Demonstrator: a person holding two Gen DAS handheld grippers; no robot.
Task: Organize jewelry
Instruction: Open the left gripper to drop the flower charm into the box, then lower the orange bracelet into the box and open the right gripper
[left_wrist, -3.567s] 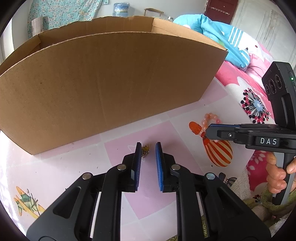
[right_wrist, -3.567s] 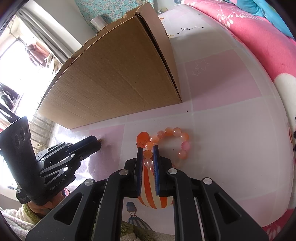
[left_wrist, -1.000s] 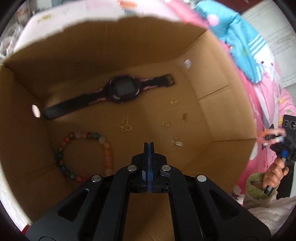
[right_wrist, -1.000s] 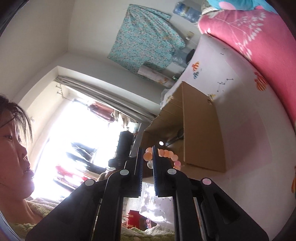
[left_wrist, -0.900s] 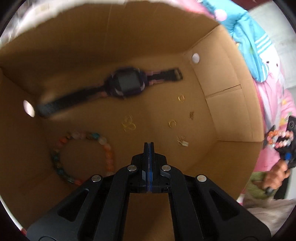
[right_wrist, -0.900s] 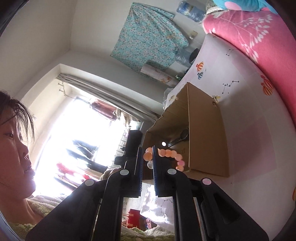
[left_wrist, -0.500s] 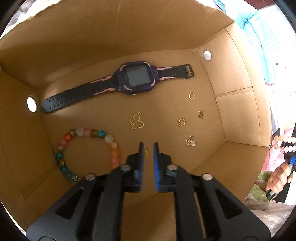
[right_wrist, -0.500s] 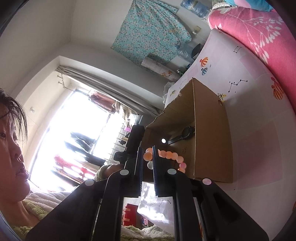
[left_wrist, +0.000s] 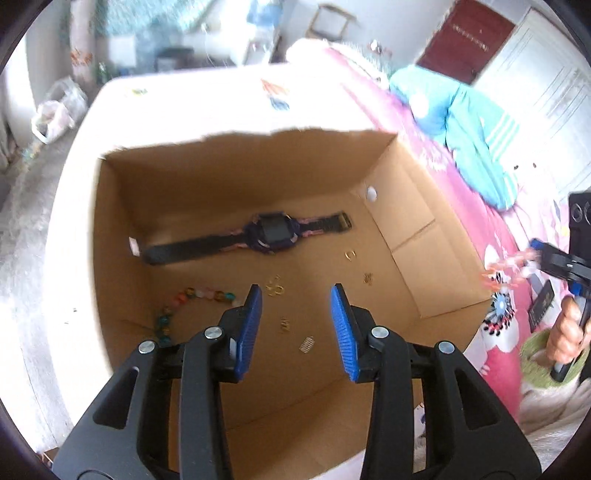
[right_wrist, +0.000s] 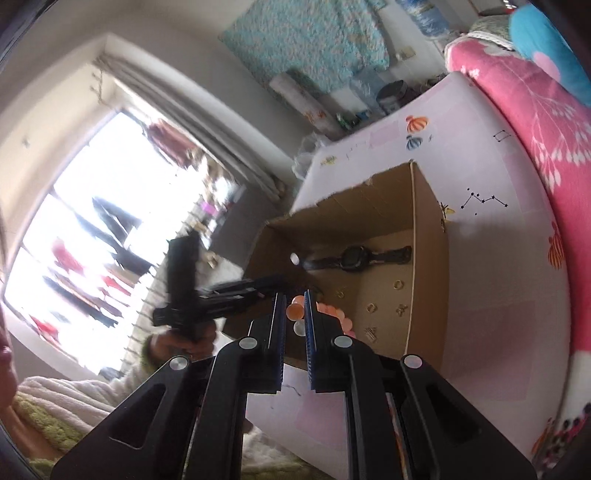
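Observation:
An open cardboard box (left_wrist: 236, 173) stands on the table. On its floor lie a dark watch (left_wrist: 273, 232), a multicoloured bead bracelet (left_wrist: 192, 299) and several small gold pieces (left_wrist: 275, 288). My left gripper (left_wrist: 295, 314) hovers above the box floor, its jaws opening with nothing between them. The right gripper (right_wrist: 295, 314) is shut on an orange-pink bead bracelet (right_wrist: 328, 314), held in the air beside the box (right_wrist: 428, 266). That bracelet shows blurred at the right of the left wrist view (left_wrist: 509, 269), and the left gripper appears over the box's near side (right_wrist: 236, 291).
The box rests on a white and pink patterned table (right_wrist: 491, 229). A pink flowered bed cover (left_wrist: 476, 221) with a blue garment (left_wrist: 461, 122) lies to the right. A bright window with hanging clothes (right_wrist: 85, 258) is on the left. A hand (left_wrist: 565, 332) grips the right tool.
My left gripper opened over the box, let a small gold piece fall onto the floor, then rose and pulled back. The right gripper carried the orange bracelet closer to the box.

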